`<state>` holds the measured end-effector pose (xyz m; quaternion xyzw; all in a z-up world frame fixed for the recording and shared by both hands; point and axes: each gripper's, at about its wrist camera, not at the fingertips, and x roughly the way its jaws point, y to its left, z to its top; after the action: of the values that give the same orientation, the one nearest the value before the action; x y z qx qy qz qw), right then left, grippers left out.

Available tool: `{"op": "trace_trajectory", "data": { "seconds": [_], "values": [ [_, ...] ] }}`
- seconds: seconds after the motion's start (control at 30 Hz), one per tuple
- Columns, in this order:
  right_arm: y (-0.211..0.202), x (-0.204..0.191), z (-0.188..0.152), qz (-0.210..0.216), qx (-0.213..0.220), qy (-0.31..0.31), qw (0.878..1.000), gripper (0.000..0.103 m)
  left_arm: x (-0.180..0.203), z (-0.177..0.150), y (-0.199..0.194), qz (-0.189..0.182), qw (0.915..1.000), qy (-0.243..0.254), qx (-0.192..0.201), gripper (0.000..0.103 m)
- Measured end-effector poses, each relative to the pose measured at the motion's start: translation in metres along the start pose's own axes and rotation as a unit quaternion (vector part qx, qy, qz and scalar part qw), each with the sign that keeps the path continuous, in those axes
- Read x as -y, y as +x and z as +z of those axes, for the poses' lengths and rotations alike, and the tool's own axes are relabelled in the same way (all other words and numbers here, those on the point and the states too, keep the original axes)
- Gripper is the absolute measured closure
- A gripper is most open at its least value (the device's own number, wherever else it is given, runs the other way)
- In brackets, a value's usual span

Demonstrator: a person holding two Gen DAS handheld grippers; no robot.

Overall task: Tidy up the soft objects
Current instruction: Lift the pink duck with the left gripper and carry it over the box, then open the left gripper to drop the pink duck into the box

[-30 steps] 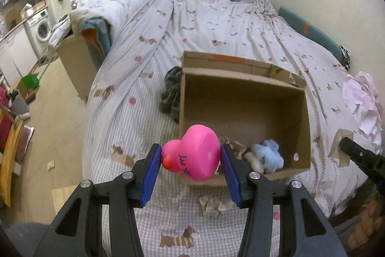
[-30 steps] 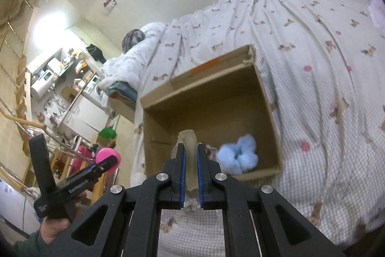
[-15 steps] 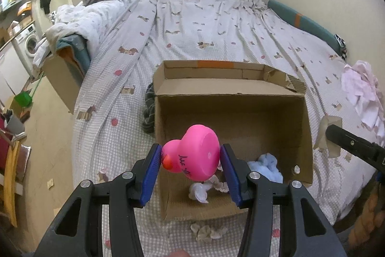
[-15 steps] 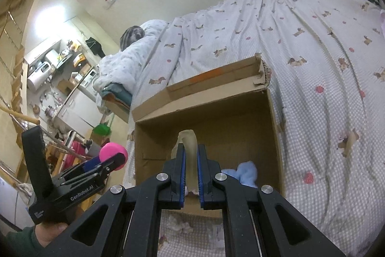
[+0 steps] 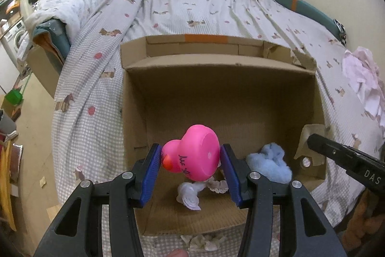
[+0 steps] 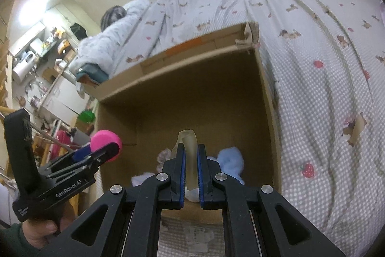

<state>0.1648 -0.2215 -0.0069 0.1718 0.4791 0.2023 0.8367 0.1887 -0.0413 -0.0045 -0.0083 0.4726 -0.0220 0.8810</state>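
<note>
My left gripper (image 5: 190,158) is shut on a pink rubber duck (image 5: 195,153) with an orange beak, held above the open cardboard box (image 5: 216,59) on the bed. My right gripper (image 6: 191,156) is shut on a pale, translucent soft piece (image 6: 189,141), also over the box. Inside the box lie a fluffy light-blue item (image 5: 269,163), a white cloth scrap (image 5: 189,192) and a lacy scrap (image 5: 220,184). The left gripper with the pink duck (image 6: 104,139) shows at the left of the right wrist view, a hand (image 6: 41,230) holding it.
The box sits on a bed with a dog-print sheet (image 5: 204,7). A rumpled duvet (image 5: 77,2) lies at the head. Pink cloth (image 5: 363,74) rests at the right. More scraps (image 5: 204,241) lie before the box. A floor with furniture and a green item (image 5: 13,97) is left.
Both grippers have moved forward and down toward the box, which now fills more of each view. Each still holds its item.
</note>
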Motion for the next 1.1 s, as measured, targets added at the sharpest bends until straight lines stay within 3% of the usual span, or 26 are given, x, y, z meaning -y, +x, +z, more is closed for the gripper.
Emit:
{"op": "trace_trajectory", "data": {
  "seconds": [0.43,1.1],
  "values": [
    [0.042,0.001,-0.011,-0.02,-0.06,-0.001,0.998,0.093,0.006,-0.016,0.022,-0.013,0.9994,0.014,-0.028,0.056],
    [0.055,0.001,-0.009,-0.027,-0.08,0.006,0.996,0.092,0.009,-0.016,0.026,-0.012,0.9992,0.015,-0.036,0.056]
  ]
}}
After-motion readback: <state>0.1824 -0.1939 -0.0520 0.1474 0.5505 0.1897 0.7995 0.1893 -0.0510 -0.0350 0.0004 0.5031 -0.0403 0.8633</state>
